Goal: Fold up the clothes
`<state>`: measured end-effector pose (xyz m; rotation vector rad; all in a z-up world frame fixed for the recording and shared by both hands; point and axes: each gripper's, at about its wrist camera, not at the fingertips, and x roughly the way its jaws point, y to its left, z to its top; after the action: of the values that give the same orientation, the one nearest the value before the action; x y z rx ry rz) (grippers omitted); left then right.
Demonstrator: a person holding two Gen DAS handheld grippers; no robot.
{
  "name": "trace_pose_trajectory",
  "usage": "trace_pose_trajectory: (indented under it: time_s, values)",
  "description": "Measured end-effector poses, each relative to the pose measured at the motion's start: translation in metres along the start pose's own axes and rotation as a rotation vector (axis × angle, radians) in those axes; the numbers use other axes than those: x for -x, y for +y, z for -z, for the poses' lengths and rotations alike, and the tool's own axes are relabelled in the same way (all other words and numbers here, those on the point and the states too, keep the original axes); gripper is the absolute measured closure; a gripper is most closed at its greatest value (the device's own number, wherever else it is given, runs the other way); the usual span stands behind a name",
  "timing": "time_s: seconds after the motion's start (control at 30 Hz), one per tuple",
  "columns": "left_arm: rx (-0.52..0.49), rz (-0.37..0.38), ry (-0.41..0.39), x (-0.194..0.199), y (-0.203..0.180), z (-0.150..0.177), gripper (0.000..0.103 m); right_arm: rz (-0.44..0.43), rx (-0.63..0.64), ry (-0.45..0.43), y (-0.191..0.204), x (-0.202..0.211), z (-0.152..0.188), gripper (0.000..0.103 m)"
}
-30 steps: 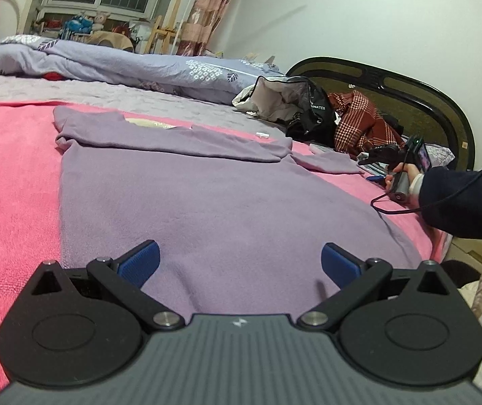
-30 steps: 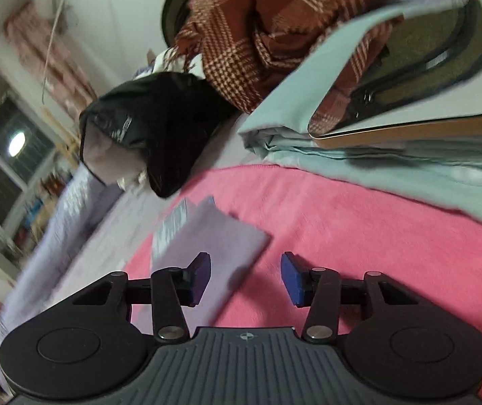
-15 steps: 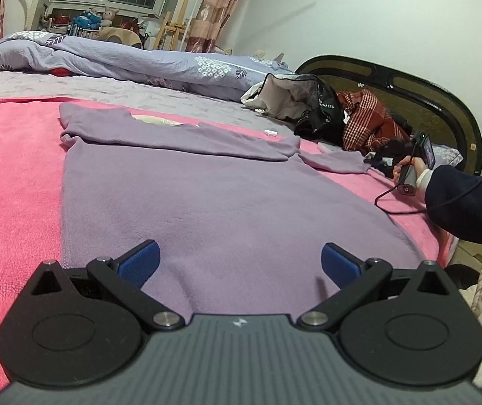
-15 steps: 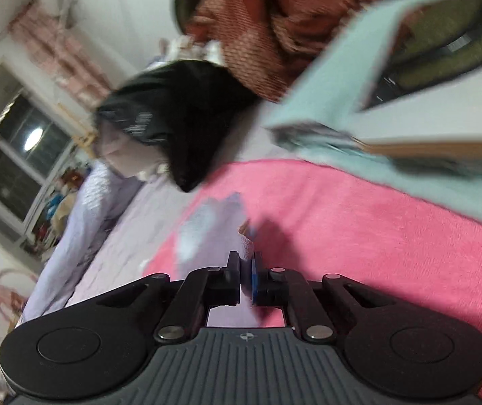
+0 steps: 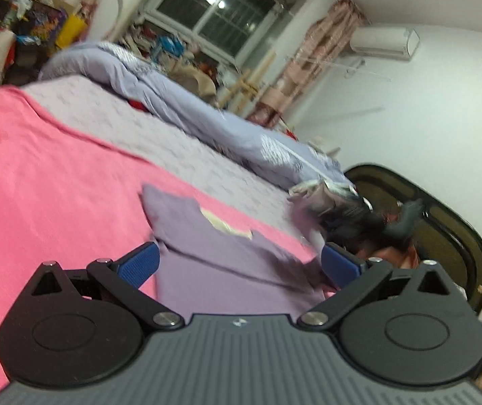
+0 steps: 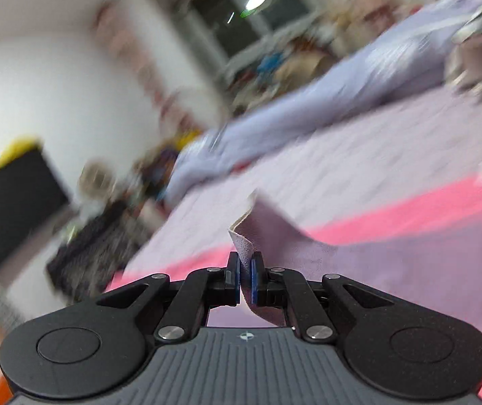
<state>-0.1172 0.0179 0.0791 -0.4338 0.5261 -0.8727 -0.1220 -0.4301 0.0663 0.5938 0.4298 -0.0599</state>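
Observation:
A lilac top (image 5: 220, 270) lies spread on the pink blanket (image 5: 45, 182), collar end away from me, one sleeve folded across it. My left gripper (image 5: 239, 263) hangs open above the garment's near part, nothing between its blue pads. In the right wrist view my right gripper (image 6: 246, 271) is shut on the cuff of the lilac sleeve (image 6: 308, 249), which is lifted off the pink blanket (image 6: 409, 209) and trails down to the right. The picture is blurred by motion.
A grey quilted cover (image 5: 173, 141) and a bundled lilac duvet (image 5: 207, 111) lie beyond the blanket. A black bag (image 5: 348, 216) and checked cloth sit by the dark headboard (image 5: 450, 236). Window and cluttered shelves stand at the back.
My right gripper closed on the sleeve cuff, then swung away from the headboard, lifting the sleeve over the bed. My left gripper rose and rolled, staying open.

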Motion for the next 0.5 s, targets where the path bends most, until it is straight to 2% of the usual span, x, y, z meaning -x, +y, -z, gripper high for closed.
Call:
trace_pose_trajectory:
  time_s: [0.1, 0.17, 0.2, 0.23, 0.27, 0.3, 0.4, 0.43, 0.5]
  values:
    - [0.034, -0.02, 0.0, -0.005, 0.01, -0.011, 0.001, 0.039, 0.072, 0.166, 0.029, -0.057, 0.047, 0.094]
    - [0.047, -0.055, 0.034, -0.021, 0.012, -0.018, 0.001, 0.077, 0.12, 0.219, 0.035, -0.065, 0.067, 0.089]
    - [0.044, -0.068, 0.062, -0.033, 0.009, -0.022, 0.001, 0.084, 0.137, 0.217, 0.036, -0.06, 0.071, 0.085]
    - [0.037, -0.079, 0.088, -0.046, 0.006, -0.025, 0.001, 0.079, 0.146, 0.195, 0.034, -0.046, 0.07, 0.065]
    - [0.023, -0.085, 0.112, -0.06, 0.001, -0.025, 0.001, 0.073, 0.155, 0.173, 0.033, -0.033, 0.069, 0.037]
    - [0.01, -0.092, 0.135, -0.076, -0.004, -0.025, 0.001, 0.082, 0.178, 0.147, 0.03, -0.018, 0.067, 0.032]
    - [0.012, -0.109, 0.211, -0.129, -0.022, -0.014, 0.001, 0.185, 0.308, 0.049, 0.019, 0.03, 0.06, 0.033]
    - [0.025, -0.114, 0.24, -0.147, -0.026, -0.011, 0.001, 0.242, 0.369, 0.021, 0.016, 0.044, 0.06, 0.034]
    - [0.037, -0.127, 0.286, -0.177, -0.036, 0.0, 0.001, 0.427, 0.55, -0.023, 0.012, 0.061, 0.067, 0.034]
